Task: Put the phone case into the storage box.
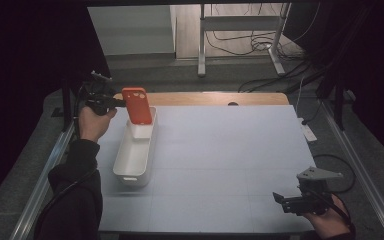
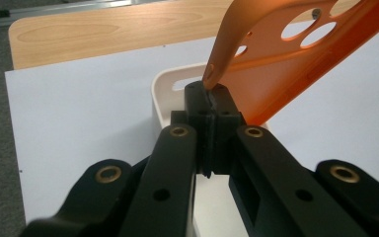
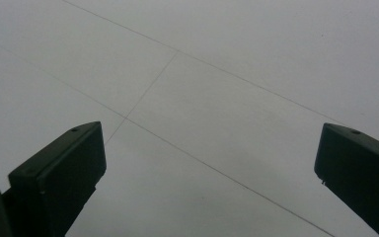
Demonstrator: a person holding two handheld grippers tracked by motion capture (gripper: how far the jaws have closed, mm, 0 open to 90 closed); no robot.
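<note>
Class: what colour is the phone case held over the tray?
Orange phone case; clearest in the left gripper view.

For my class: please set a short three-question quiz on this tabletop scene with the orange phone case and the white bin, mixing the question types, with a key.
1. True or false: the left gripper is shut on the edge of the orange phone case.
2. The case is held over which part of the white bin? A) its far end B) its near end C) beside it, over the table
3. Fill in: the right gripper has its jaws ____ above the bare white table.

Key: 1 true; 2 A; 3 open
</note>
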